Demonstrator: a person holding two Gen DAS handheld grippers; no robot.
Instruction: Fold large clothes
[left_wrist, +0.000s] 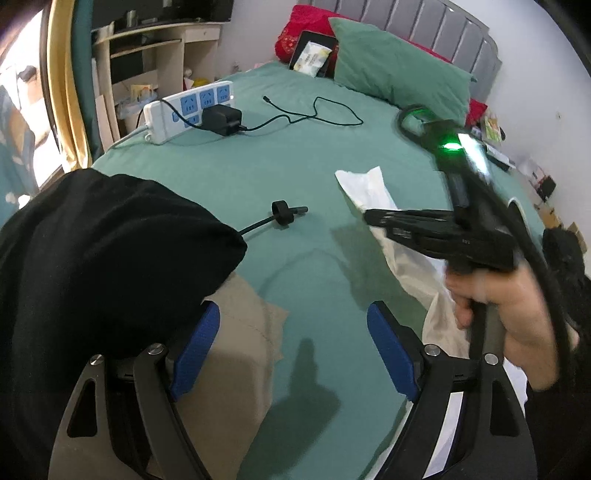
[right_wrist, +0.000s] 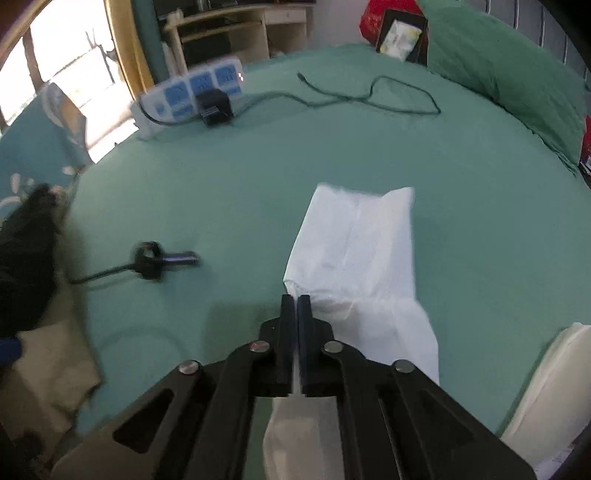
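The right tongs (right_wrist: 294, 301) are clamped shut on the near edge of the white garment (right_wrist: 360, 240), which lies on the green bed sheet (right_wrist: 258, 177) and runs lengthwise from the pinch toward the upper centre of the right wrist frame. The left tongs (left_wrist: 291, 332) stand wide open and empty, with a black cloth (left_wrist: 103, 251) draped at the left of their frame; there the white garment sits to the right, so the right hand (left_wrist: 506, 306) is the nearer
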